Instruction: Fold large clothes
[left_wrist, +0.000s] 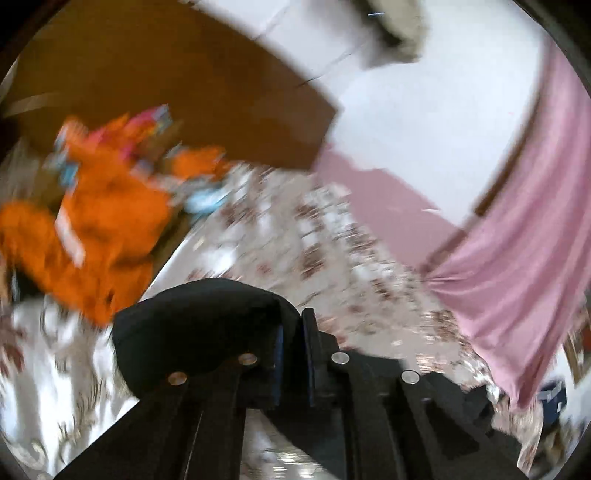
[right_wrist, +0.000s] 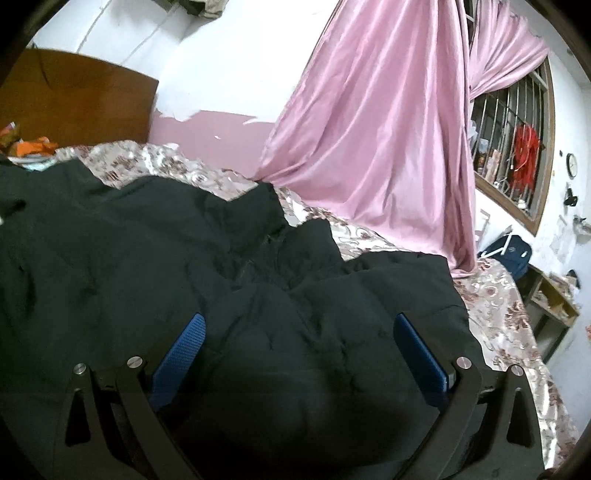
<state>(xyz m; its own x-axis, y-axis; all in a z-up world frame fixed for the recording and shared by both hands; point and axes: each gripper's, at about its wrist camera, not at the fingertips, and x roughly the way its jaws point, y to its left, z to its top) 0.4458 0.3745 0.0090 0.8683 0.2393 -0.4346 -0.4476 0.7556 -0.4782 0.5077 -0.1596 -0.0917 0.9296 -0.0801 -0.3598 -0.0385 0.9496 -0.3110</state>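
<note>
A large black padded jacket (right_wrist: 155, 251) lies spread over a floral bedspread (right_wrist: 495, 295). In the right wrist view my right gripper (right_wrist: 300, 343) hovers just above the jacket's near part, its blue pads (right_wrist: 421, 350) wide apart and open, with fabric below them but not pinched. In the blurred left wrist view my left gripper (left_wrist: 294, 339) is shut on a fold of the black jacket (left_wrist: 199, 325), which bulges over the left finger, lifted above the bedspread (left_wrist: 325, 236). The rest of the jacket is out of that view.
An orange garment (left_wrist: 99, 229) and other bright clothes lie heaped by the brown wooden headboard (left_wrist: 155, 81). A pink curtain (right_wrist: 376, 140) hangs down onto the bed's far side. At the right are a barred window (right_wrist: 513, 147), a blue bag (right_wrist: 509, 251) and a low shelf (right_wrist: 554, 299).
</note>
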